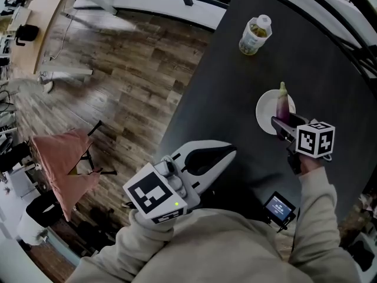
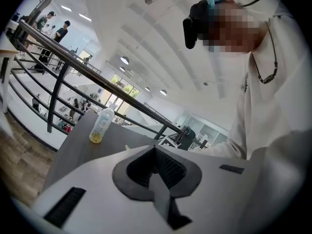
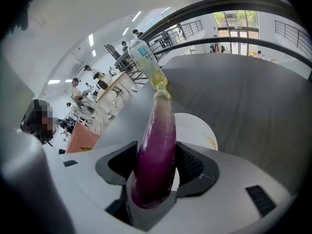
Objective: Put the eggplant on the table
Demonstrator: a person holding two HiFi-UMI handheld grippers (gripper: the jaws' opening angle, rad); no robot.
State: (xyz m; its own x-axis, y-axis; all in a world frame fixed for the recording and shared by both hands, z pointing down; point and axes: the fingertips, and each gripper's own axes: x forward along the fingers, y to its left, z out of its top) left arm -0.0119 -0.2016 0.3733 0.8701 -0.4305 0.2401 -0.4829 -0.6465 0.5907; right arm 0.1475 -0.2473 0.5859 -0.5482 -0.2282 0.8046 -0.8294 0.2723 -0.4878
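Your right tongs (image 1: pixel 281 124) are pinching a long glossy purple eggplant (image 1: pixel 284 105) by its thick end, one ribbed black pad on each side of it. In the right gripper view the eggplant (image 3: pixel 157 145) fills the gap between the pads of those tongs (image 3: pixel 156 172), and its thin stalk end points away from you. It is over a round white plate (image 1: pixel 265 114) that sits on the dark grey desk (image 1: pixel 235 99). In the right gripper view the plate (image 3: pixel 197 126) shows just behind the fruit. Whether the eggplant touches the plate I cannot tell.

Your left tongs (image 1: pixel 231 152) are pressed together with nothing in them. The left gripper view shows their black pads (image 2: pixel 170 167) meeting around an empty hollow. You hold them over the near left edge of the desk, well apart from the plate.

Farther up the desk stands an upright clear plastic bottle with a white cap and yellowish liquid (image 1: pixel 255 36), well beyond the plate. It also shows in the left gripper view (image 2: pixel 101 126) and in the right gripper view (image 3: pixel 145 57).

A small black device with a lit screen (image 1: pixel 278 207) lies on the desk close to you, between your sleeves. On the wooden floor (image 1: pixel 118 69) to your left stands a frame draped with a pink cloth (image 1: pixel 62 164).
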